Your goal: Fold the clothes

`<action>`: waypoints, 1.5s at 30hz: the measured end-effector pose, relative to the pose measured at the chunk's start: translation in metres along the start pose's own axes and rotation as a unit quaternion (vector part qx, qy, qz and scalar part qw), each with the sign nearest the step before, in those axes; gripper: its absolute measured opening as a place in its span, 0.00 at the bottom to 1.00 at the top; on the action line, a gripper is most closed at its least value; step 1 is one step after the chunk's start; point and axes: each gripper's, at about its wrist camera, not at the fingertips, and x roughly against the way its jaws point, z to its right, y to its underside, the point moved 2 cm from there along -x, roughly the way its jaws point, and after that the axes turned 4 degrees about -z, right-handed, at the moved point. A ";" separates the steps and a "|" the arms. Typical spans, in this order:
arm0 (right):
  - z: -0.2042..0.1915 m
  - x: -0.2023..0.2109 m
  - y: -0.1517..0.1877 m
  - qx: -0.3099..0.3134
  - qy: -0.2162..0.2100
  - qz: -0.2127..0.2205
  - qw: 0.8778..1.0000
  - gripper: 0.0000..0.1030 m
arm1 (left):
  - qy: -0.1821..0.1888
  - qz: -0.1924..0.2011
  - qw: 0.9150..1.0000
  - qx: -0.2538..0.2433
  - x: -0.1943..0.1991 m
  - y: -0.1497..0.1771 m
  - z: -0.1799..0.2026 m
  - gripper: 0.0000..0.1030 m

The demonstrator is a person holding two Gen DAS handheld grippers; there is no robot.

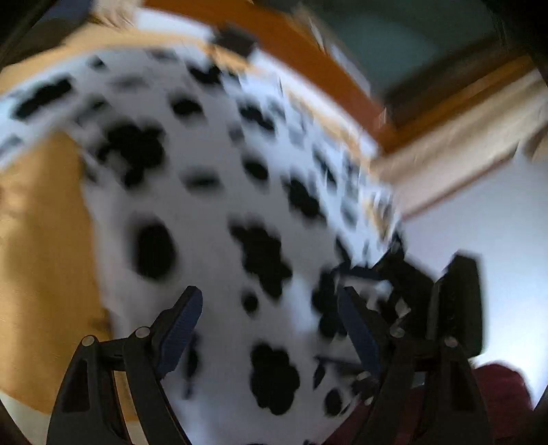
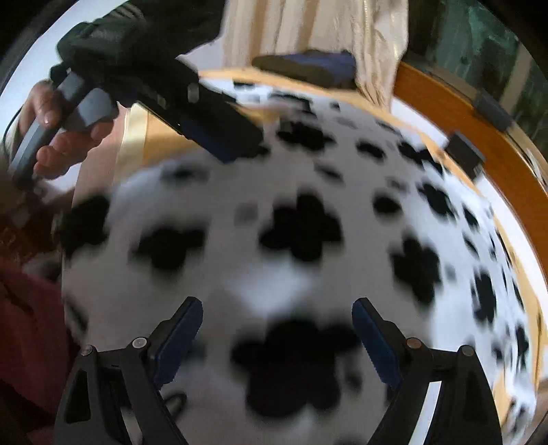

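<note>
A white garment with black blotches [image 1: 212, 191] lies spread over a yellow-brown table [image 1: 44, 239], blurred by motion. My left gripper [image 1: 269, 297] hovers over the cloth with its blue-padded fingers wide apart and nothing pinched between them. In the right wrist view the same garment [image 2: 308, 267] fills the middle. My right gripper [image 2: 277, 304] stands open above it, with only cloth showing behind the gap. The left gripper [image 2: 222, 137] appears at the upper left over the garment's far edge, held by a hand [image 2: 51, 143]. The right gripper [image 1: 428, 287] shows at the garment's right edge.
An orange wooden rail [image 2: 462, 102] runs behind the table, with small dark blocks [image 2: 465, 154] on it. A cream curtain [image 2: 308, 30] hangs at the back, and a dark folded item [image 2: 308, 68] lies beneath it. A maroon sleeve [image 1: 496, 393] is at the lower right.
</note>
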 end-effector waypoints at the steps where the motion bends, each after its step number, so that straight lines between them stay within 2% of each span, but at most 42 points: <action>1: -0.001 0.000 0.012 -0.003 0.001 -0.010 1.000 0.88 | -0.022 0.007 0.999 -0.023 -0.001 0.006 0.004 0.82; 3: 0.000 0.005 0.042 -0.029 -0.019 -0.017 0.999 0.88 | -0.058 0.018 0.996 -0.058 0.000 0.018 0.009 0.81; 5: 0.007 0.011 0.069 -0.075 -0.040 -0.002 0.996 0.96 | -0.081 0.020 0.994 -0.073 0.003 0.027 0.009 0.81; 6: 0.006 0.014 0.080 -0.077 -0.035 0.006 0.996 0.99 | -0.089 0.020 0.993 -0.077 0.003 0.030 0.008 0.81; 12: 0.008 0.032 0.109 -0.106 -0.023 0.019 0.994 0.99 | -0.143 0.020 0.987 -0.071 0.021 0.041 0.015 0.81; 15: 0.020 0.053 0.119 -0.141 -0.005 0.039 0.989 0.99 | -0.126 0.016 0.984 -0.123 0.016 0.060 0.048 0.81; 17: 0.035 0.069 0.130 -0.176 0.017 0.061 0.982 0.99 | -0.108 -0.005 0.981 -0.163 0.003 0.077 0.067 0.81; 20: 0.046 0.061 0.148 -0.205 0.022 0.041 0.978 0.99 | -0.096 -0.051 0.970 -0.218 -0.021 0.107 0.086 0.81; 23: 0.027 0.055 0.159 -0.152 0.064 0.024 0.986 0.99 | -0.116 -0.045 0.963 -0.237 -0.024 0.123 0.084 0.81; 26: 0.028 0.058 0.166 -0.165 0.055 0.025 0.984 0.99 | -0.111 -0.048 0.966 -0.228 -0.017 0.126 0.078 0.81; 29: 0.034 0.059 0.168 -0.174 0.048 0.028 0.983 0.99 | -0.114 -0.055 0.963 -0.238 -0.012 0.129 0.079 0.81; 33: 0.028 0.083 0.173 -0.173 0.055 0.061 0.982 0.99 | -0.128 -0.072 0.949 -0.280 -0.012 0.139 0.091 0.81; 35: 0.022 0.104 0.178 -0.161 0.063 0.092 0.981 0.99 | -0.152 -0.081 0.934 -0.314 -0.016 0.146 0.100 0.82; 37: 0.021 0.121 0.185 -0.144 0.095 0.103 0.980 0.99 | -0.168 -0.086 0.925 -0.331 -0.018 0.151 0.104 0.82; 41: 0.025 0.130 0.208 -0.146 0.120 0.090 0.978 0.99 | -0.198 -0.087 0.915 -0.340 -0.018 0.151 0.103 0.82; 43: 0.030 0.129 0.218 -0.152 0.128 0.081 0.977 0.99 | -0.230 -0.080 0.904 -0.352 -0.018 0.152 0.101 0.82; 45: 0.034 0.124 0.227 -0.155 0.139 0.067 0.976 0.99 | -0.276 -0.066 0.887 -0.364 -0.017 0.152 0.096 0.82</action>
